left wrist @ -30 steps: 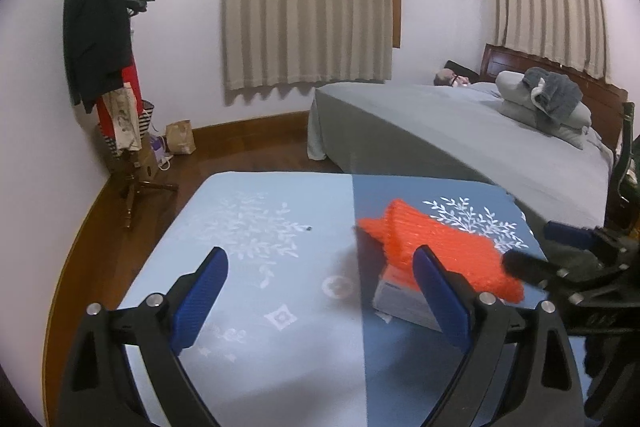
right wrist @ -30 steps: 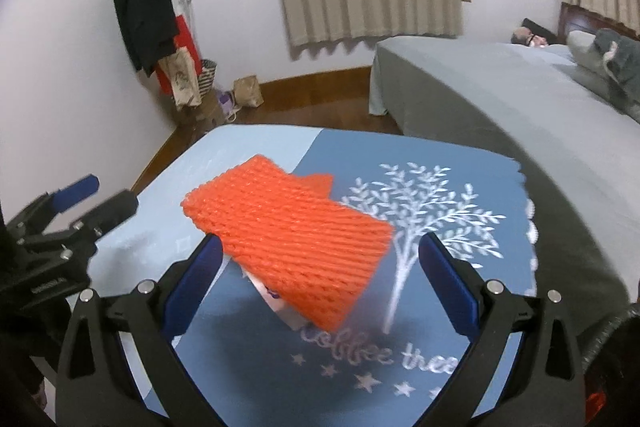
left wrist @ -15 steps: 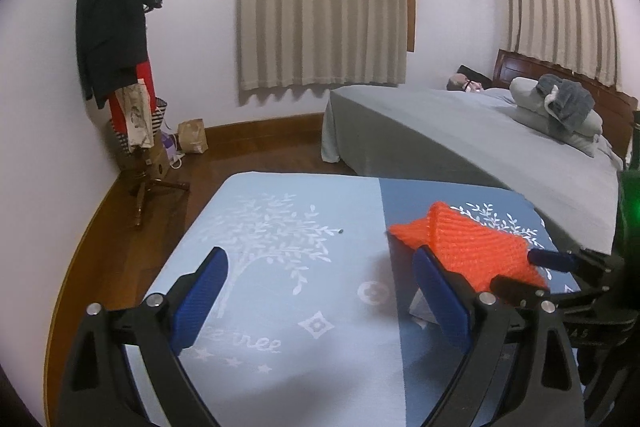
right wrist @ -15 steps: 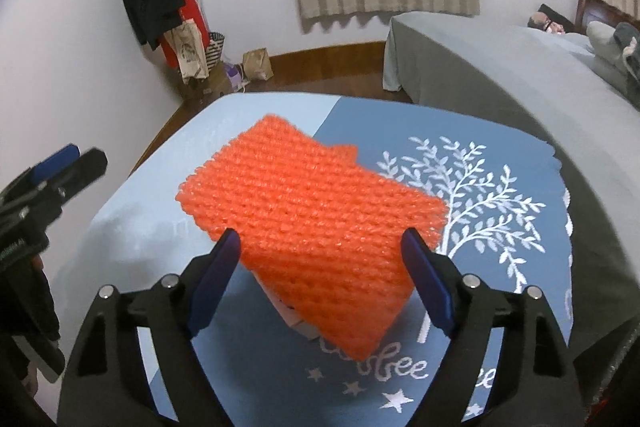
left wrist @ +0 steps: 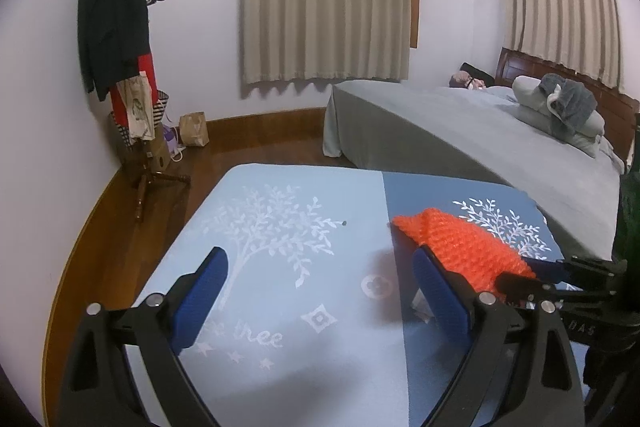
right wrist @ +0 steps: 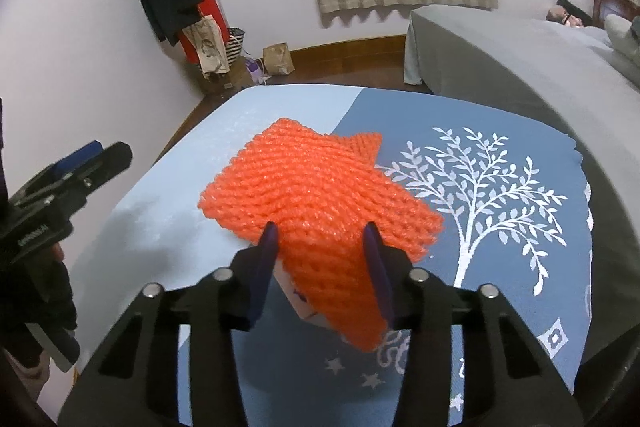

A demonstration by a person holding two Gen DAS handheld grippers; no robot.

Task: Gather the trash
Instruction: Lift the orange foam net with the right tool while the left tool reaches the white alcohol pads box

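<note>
Under orange foam net [right wrist: 316, 195], small box [right wrist: 298, 297]

The surface [right wrist: 132, 211] is covered by a cloth [left wrist: 304, 311] in two blues, pale on the left half and darker on the right, each half printed with a white tree, stars and lettering. On the dark half, just left of its tree [right wrist: 492, 187], sits a small pale box [right wrist: 302, 301] draped with an orange foam net [right wrist: 316, 187]. A tiny dark speck [left wrist: 345, 223] lies on the pale half, left of the net.
</note>
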